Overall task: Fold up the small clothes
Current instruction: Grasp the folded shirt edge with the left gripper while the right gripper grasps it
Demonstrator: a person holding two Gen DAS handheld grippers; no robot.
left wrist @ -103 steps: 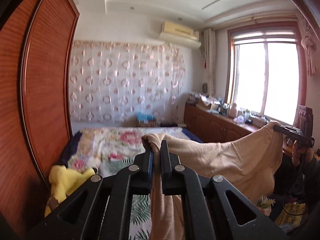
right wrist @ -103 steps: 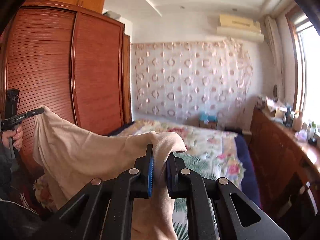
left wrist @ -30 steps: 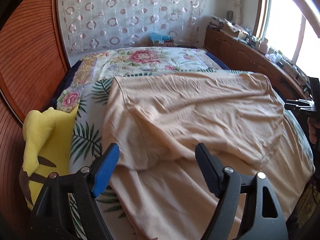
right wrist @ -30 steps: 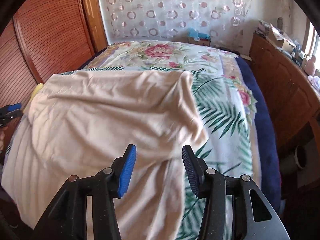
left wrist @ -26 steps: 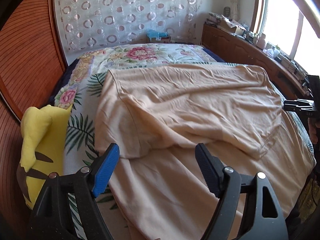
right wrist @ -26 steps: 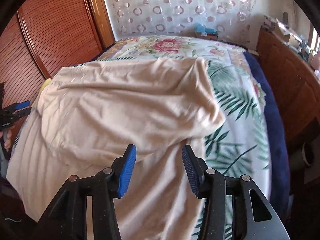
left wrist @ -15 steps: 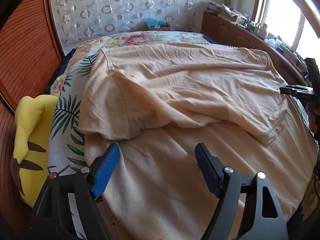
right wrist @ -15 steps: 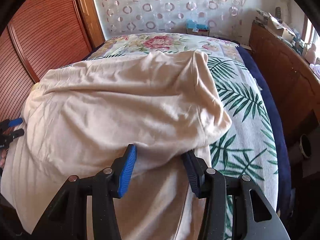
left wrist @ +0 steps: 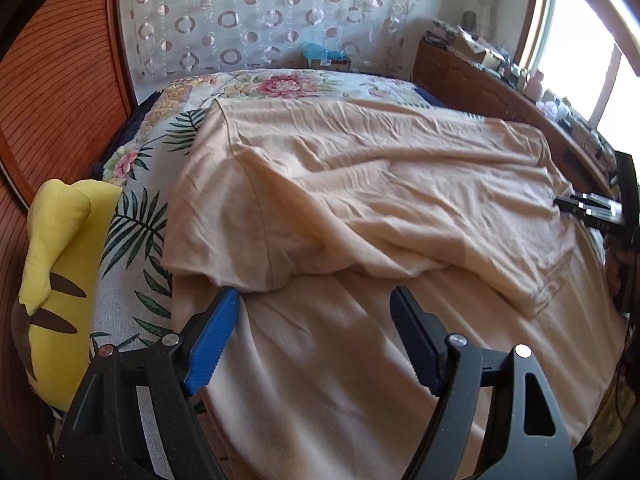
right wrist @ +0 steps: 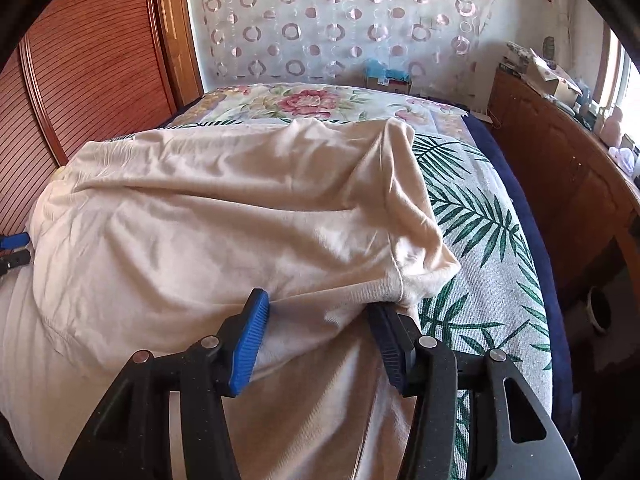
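A beige garment (left wrist: 360, 200) lies spread on the bed, its far half folded back over the near half in a loose, wrinkled layer. It also fills the right wrist view (right wrist: 224, 220). My left gripper (left wrist: 314, 320) is open, jaws wide, low over the near layer just below the folded left corner. My right gripper (right wrist: 318, 320) is open, its jaws either side of the folded right corner, which drapes onto the right finger. The right gripper also shows at the right edge of the left wrist view (left wrist: 588, 210), the left gripper at the left edge of the right wrist view (right wrist: 14, 250).
The bed has a floral and palm-leaf cover (right wrist: 472, 216). A yellow plush toy (left wrist: 52, 264) lies at the bed's left edge by the wooden wardrobe (left wrist: 52, 80). A cluttered wooden cabinet (right wrist: 560, 148) runs along the right under the window.
Both grippers held the garment up by its corners, then let go. Over the last second both open grippers have moved forward and down toward the folded edge.
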